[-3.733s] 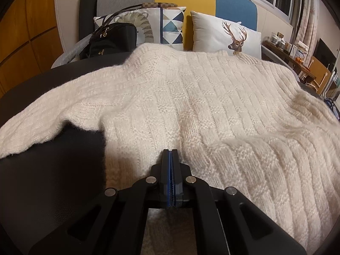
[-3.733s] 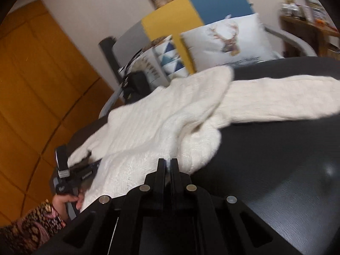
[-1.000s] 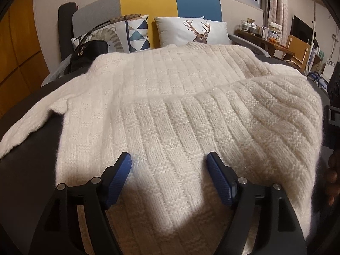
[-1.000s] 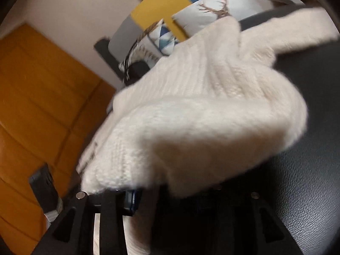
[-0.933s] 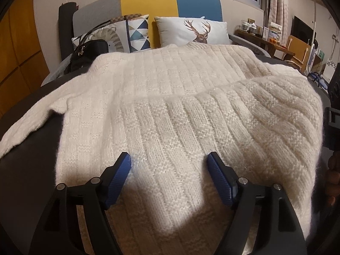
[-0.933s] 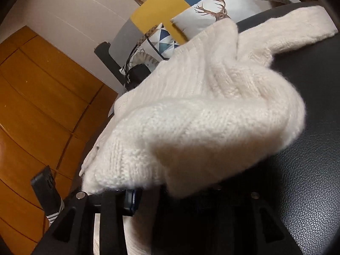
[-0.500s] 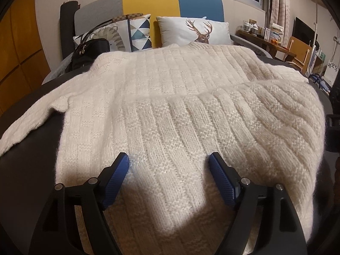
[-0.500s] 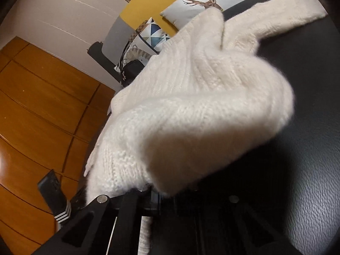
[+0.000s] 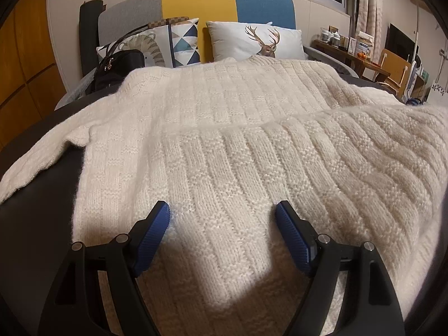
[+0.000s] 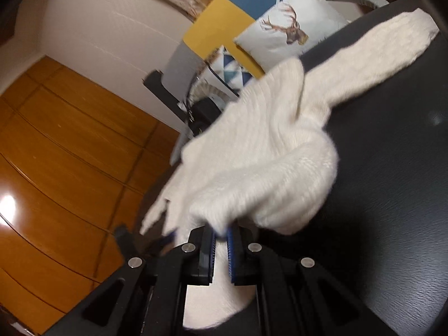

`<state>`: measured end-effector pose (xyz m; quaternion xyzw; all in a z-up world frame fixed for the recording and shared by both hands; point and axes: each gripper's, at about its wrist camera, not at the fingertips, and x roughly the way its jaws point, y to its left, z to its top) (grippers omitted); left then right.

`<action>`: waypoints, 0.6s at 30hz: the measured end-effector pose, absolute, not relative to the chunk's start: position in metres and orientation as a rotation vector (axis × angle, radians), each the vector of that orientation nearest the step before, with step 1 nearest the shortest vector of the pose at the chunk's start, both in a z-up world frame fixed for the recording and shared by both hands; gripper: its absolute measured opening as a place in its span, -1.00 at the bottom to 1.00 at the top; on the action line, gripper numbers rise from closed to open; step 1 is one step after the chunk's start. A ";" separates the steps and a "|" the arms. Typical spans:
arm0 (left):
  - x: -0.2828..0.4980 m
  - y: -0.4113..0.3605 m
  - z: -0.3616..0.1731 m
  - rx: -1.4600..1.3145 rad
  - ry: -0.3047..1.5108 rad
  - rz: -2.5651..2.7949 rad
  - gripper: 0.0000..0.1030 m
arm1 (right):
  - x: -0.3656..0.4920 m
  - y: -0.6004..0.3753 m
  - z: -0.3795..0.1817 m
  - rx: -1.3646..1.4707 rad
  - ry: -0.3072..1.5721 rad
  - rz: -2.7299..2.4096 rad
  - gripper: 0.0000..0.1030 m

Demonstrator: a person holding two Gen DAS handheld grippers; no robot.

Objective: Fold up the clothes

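Note:
A cream knitted sweater (image 9: 224, 140) lies spread on a black table (image 9: 36, 224), its lower right part folded over the body. My left gripper (image 9: 222, 215) is open and empty, low over the sweater's near edge. In the right wrist view my right gripper (image 10: 221, 233) is shut on a bunched fold of the sweater (image 10: 266, 173) and holds it above the table (image 10: 392, 196). One sleeve (image 10: 378, 56) stretches away to the far right.
Behind the table stands a grey, yellow and blue sofa (image 9: 224, 2) with a deer cushion (image 9: 257, 43), a patterned cushion (image 9: 173, 44) and a black handbag (image 9: 117, 67). Orange wooden panels (image 10: 70, 154) are on the left. Shelves with clutter (image 9: 364, 53) are at the far right.
My left gripper opened and let go of the sweater, then stayed still. My right gripper lifted the hem and carried it over the body, tilting and rising in the last half second.

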<state>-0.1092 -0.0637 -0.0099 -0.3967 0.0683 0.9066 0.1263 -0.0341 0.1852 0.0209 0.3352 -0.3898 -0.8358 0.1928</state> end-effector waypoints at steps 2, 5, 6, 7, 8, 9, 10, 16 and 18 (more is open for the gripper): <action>-0.109 -0.065 -0.010 -1.155 0.197 2.639 0.57 | -0.027 0.192 0.029 0.915 -1.092 -2.361 -0.89; -0.109 -0.065 -0.010 -1.155 0.198 2.639 0.57 | -0.016 0.200 0.033 0.899 -1.108 -2.346 -0.89; -0.109 -0.065 -0.010 -1.156 0.198 2.639 0.57 | -0.012 0.202 0.031 0.914 -1.114 -2.329 -0.89; -0.109 -0.065 -0.010 -1.156 0.198 2.639 0.57 | -0.009 0.204 0.030 0.929 -1.119 -2.311 -0.87; -0.109 -0.065 -0.009 -1.156 0.199 2.638 0.57 | -0.003 0.205 0.029 0.950 -1.100 -2.309 -0.83; -0.109 -0.065 -0.010 -1.156 0.198 2.638 0.57 | 0.004 0.206 0.029 0.973 -1.074 -2.311 -0.82; -0.109 -0.064 -0.010 -1.157 0.198 2.638 0.57 | 0.011 0.207 0.028 1.003 -1.017 -2.356 -0.76; -0.109 -0.062 -0.009 -1.162 0.216 2.640 0.57 | 0.031 0.234 0.008 1.189 -0.957 -2.590 -0.45; -0.110 -0.062 -0.009 -1.167 0.218 2.638 0.58 | 0.024 0.236 -0.005 1.205 -1.059 -2.495 -0.45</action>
